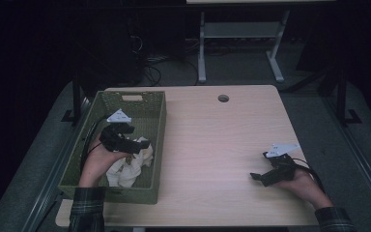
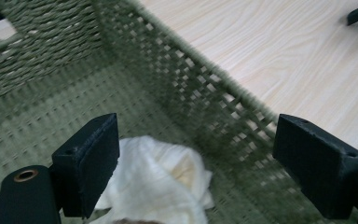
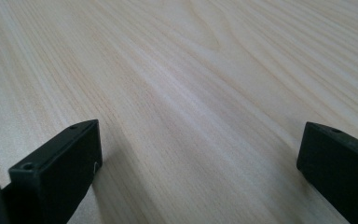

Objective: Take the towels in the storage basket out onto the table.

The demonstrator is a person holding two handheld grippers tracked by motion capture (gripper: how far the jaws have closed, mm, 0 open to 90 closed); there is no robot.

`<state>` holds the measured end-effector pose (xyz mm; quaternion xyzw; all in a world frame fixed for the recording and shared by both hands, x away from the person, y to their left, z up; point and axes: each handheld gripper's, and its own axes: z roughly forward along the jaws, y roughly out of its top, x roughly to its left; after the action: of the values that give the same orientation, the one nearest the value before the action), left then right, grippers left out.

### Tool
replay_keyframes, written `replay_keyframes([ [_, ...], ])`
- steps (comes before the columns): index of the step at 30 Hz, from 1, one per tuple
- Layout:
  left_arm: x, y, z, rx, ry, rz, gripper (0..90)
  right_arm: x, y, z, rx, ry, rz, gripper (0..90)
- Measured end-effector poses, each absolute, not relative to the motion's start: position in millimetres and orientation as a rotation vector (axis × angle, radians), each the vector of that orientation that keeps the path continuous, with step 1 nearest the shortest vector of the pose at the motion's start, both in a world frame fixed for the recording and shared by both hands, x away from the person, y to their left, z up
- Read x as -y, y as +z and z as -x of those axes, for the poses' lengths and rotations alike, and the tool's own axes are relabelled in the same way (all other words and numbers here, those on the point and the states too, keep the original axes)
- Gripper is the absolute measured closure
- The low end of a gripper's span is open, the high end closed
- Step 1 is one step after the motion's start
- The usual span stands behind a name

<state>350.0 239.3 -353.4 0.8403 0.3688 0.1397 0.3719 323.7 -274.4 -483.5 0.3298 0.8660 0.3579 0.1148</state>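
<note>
While the left claw (image 2: 196, 172) hangs wide open and empty over the white cloth (image 2: 161, 184) in the green basket (image 1: 157, 121), it should go straight down and pinch the top fold. One cloth, one basket. Right claw (image 1: 258, 178) rests open, empty, on the bench (image 1: 222, 140).

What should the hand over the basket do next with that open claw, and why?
Probably lower the left gripper a little onto the white cloth and close. Its jaws stand wide open inside the green basket, with the crumpled cloth just below and between them, not yet gripped. The right gripper rests open on the table.
</note>
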Motion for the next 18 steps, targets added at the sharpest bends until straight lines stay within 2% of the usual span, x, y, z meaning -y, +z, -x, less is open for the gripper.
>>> replay_keyframes([
  [18, -259.7, -388.0, -351.5, -1.058, 0.394, -2.228, 13.2, 274.4, -483.5, -323.7, -2.538, 1.049, -0.966, 0.0],
])
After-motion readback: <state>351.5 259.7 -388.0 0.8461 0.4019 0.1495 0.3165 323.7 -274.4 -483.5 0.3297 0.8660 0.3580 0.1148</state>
